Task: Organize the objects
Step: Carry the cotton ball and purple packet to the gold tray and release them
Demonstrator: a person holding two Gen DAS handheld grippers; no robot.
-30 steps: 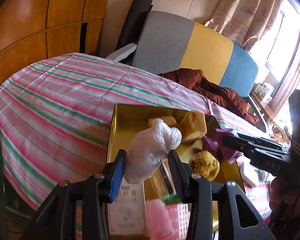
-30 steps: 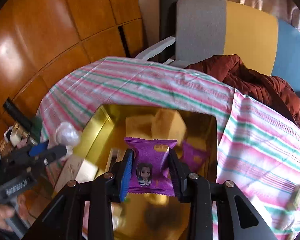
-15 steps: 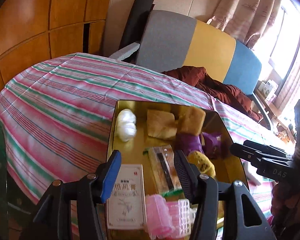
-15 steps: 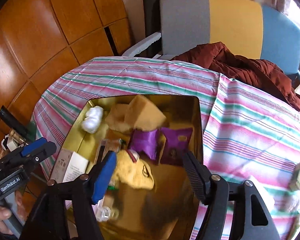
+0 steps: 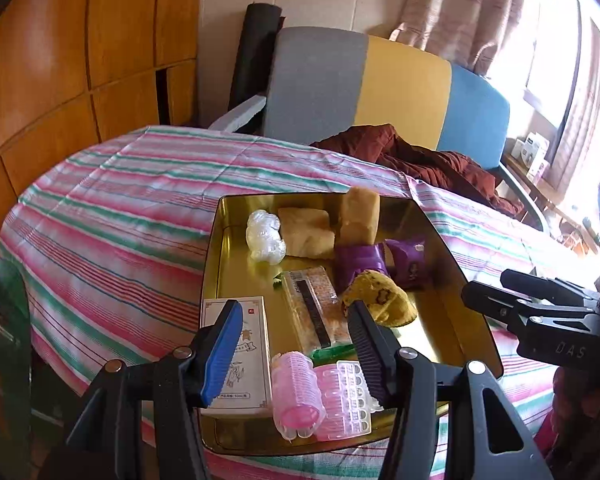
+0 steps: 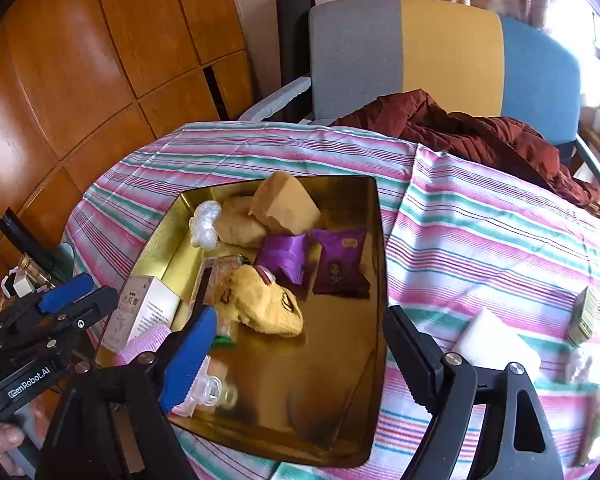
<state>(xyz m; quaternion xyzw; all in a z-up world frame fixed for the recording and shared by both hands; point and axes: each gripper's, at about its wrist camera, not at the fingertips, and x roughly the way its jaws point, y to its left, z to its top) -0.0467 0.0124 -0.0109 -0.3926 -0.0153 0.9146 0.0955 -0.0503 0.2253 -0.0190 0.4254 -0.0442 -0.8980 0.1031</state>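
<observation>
Both claws gape wide and empty above the gold tray [image 6: 374, 216]: left gripper [image 5: 294, 344] over its near end, right gripper [image 6: 296, 354] likewise. Nearest in the tray lie pink rollers [image 5: 298, 394], then a white box [image 5: 246, 360], yellow cloth [image 6: 266, 304], purple packets [image 6: 342, 264], and farthest the plastic-wrapped lump [image 5: 264, 236].

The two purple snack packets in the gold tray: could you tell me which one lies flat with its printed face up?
The right-hand purple packet, nearer the tray's right wall, lies flat, printed face up. The left purple packet is crumpled and tilted.
</observation>
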